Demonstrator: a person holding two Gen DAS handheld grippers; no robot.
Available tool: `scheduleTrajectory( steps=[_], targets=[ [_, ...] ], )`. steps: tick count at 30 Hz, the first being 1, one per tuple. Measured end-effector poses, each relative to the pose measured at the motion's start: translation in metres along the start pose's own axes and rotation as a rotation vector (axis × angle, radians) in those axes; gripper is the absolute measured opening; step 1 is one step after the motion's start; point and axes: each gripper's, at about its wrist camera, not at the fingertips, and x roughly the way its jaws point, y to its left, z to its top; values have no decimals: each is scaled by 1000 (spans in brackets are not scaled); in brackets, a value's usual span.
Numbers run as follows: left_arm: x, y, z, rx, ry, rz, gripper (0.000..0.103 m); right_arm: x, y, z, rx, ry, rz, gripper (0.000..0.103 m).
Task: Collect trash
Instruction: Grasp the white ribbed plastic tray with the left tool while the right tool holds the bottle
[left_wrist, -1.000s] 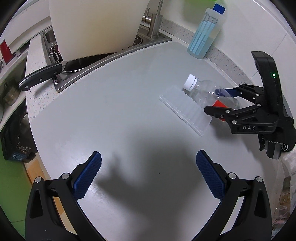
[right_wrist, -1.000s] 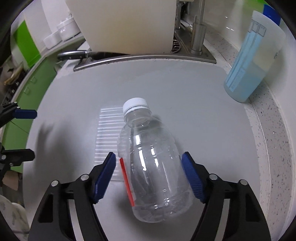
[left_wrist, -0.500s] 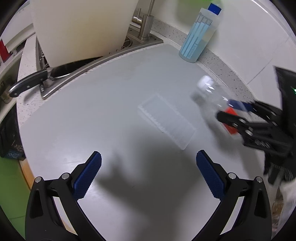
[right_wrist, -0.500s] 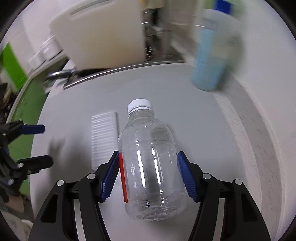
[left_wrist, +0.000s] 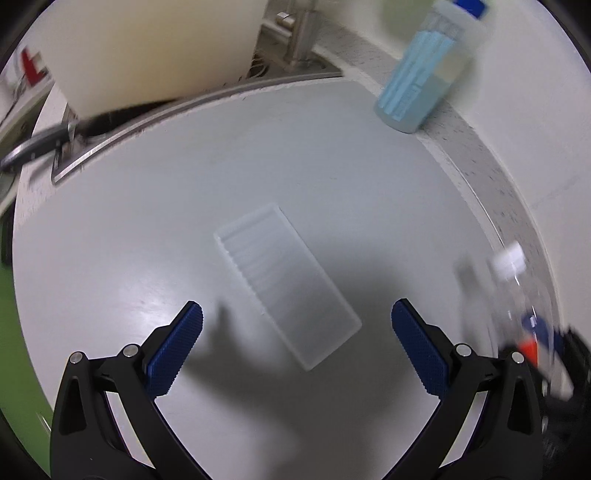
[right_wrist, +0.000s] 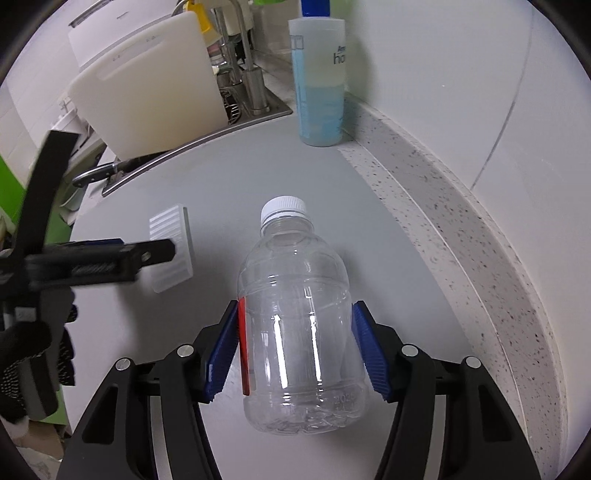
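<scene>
The right tongs (right_wrist: 295, 350) are clamped on a clear plastic bottle (right_wrist: 299, 332), their blue pads pressed flat against its two sides, with a red strip showing at the left pad. The bottle's base lies nearest the camera and its white cap (right_wrist: 283, 209) points away, out past the fingertips. It looks lifted clear of the grey table (right_wrist: 388, 240), though the gap beneath it cannot be made out for certain.

The left tongs (left_wrist: 293, 341) hang released, jaws spread wide with nothing between the pads. Just ahead of them, lying flat on the table, is a translucent ribbed plastic tray (left_wrist: 286, 280), its near corner reaching in between the two fingertips without touching either. In the right wrist view this tray sits to the left of the held bottle, partly covered by the left tongs, which a gloved hand (right_wrist: 26, 354) carries.

Farther out, beyond both tongs, a tall bottle of blue liquid (right_wrist: 319, 81) stands upright by the wall. To its left is a sink rim (right_wrist: 192, 147) with a white cutting board (right_wrist: 147, 99) propped in it, a tap (right_wrist: 251, 74), and a black-handled knife (right_wrist: 96, 175) lying at the rim.
</scene>
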Motion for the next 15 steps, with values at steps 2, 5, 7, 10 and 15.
scheduleTrajectory(
  steps=[2, 5, 7, 10, 15],
  targets=[
    [5, -5, 4, -37, 2, 27, 100, -3, -2, 0, -1, -8, 4, 59],
    [12, -13, 8, -94, 8, 63, 100, -8, -8, -1, 7, -25, 14, 59],
    [17, -18, 9, -132, 13, 95, 100, -10, -15, -2, 17, -34, 20, 59],
    [23, -21, 11, -178, 16, 132, 100, -12, -24, -4, 21, -38, 20, 59],
    [30, -24, 14, -220, 11, 170, 96, -14, -35, -9, 37, -45, 26, 59]
  ],
)
